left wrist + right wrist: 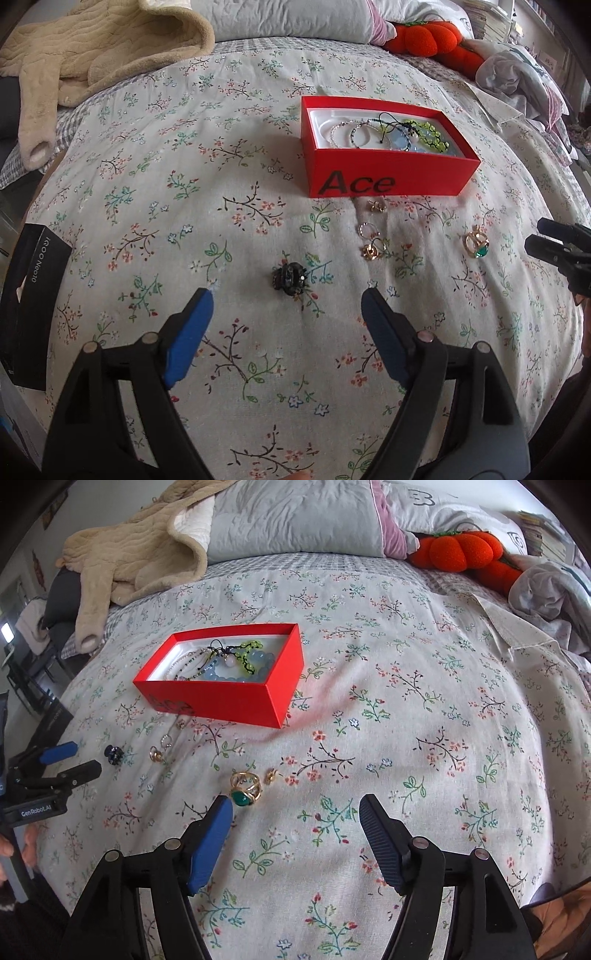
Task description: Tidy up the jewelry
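A red "Ace" box (388, 173) (221, 701) sits on the floral bedspread and holds several bead bracelets (402, 136) (236, 664). In front of it lie small gold rings (371, 249) (157, 755), a gold ring with a green stone (478, 245) (245, 792), a small gold piece (271, 775) and a dark beaded ring (290, 282) (113, 754). My left gripper (288, 299) (70, 758) is open, the dark ring just ahead between its fingers. My right gripper (295, 806) (543, 236) is open, its left fingertip (221, 812) beside the green-stone ring.
A black phone box (29, 302) lies at the bed's left edge. A beige fleece garment (92, 48) (136, 554), grey pillows (295, 517), an orange plush pumpkin (424, 37) (458, 550) and crumpled cloth (546, 590) lie at the far end.
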The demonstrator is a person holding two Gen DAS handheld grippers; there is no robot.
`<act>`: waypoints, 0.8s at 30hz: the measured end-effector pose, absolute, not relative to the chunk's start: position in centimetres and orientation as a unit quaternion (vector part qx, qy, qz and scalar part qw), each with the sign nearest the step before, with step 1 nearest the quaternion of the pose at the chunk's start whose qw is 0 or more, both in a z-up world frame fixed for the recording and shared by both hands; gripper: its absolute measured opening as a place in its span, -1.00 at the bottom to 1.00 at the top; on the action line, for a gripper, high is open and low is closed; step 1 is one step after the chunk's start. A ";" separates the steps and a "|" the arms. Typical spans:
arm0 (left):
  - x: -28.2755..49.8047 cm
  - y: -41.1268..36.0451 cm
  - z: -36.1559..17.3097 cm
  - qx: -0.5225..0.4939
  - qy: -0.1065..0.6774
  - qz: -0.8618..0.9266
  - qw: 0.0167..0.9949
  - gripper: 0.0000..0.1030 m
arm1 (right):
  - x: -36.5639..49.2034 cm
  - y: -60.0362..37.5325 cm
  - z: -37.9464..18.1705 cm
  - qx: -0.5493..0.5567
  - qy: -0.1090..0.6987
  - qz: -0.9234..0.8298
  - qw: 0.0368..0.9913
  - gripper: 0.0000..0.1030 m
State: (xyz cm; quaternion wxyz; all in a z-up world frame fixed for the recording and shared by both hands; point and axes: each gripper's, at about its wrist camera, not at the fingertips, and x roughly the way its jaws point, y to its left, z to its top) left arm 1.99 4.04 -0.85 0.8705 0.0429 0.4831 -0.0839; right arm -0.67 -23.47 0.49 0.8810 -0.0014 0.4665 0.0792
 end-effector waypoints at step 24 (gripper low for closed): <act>2.5 3.9 -4.3 0.021 0.501 -0.155 0.851 0.43 | -2.2 -21.6 -4.1 -0.087 0.499 0.094 0.857 0.49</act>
